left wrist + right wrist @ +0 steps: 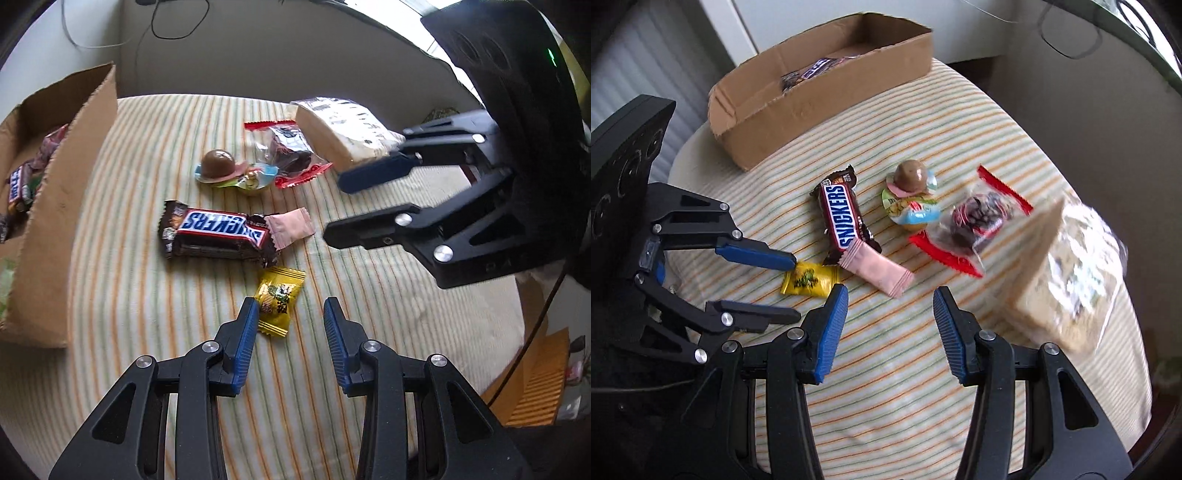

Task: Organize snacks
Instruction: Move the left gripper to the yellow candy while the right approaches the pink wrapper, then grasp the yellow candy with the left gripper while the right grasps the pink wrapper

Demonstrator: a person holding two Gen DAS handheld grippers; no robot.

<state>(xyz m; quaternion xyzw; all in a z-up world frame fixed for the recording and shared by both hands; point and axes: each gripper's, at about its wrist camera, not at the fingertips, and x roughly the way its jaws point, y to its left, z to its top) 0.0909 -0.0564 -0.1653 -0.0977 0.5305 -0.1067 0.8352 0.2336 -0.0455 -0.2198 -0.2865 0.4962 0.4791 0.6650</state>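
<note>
Snacks lie on a striped cloth. A yellow candy (277,301) (809,280) lies just ahead of my open left gripper (290,306) (794,286), near its left finger. Beyond are a Snickers bar (218,232) (845,218), a pink wafer packet (291,229) (877,271), a chocolate-dome toy candy (231,170) (911,195), a red-ended clear packet (291,151) (971,221) and a large wrapped cracker block (343,129) (1071,273). My right gripper (890,299) (334,208) is open and empty, hovering near the pink packet and the block.
A cardboard box (62,206) (820,92) stands at the cloth's left side, with several wrapped snacks inside, one a Snickers (16,184). A wall with black cables (177,22) lies behind. Orange ridged board (535,387) lies on the floor to the right.
</note>
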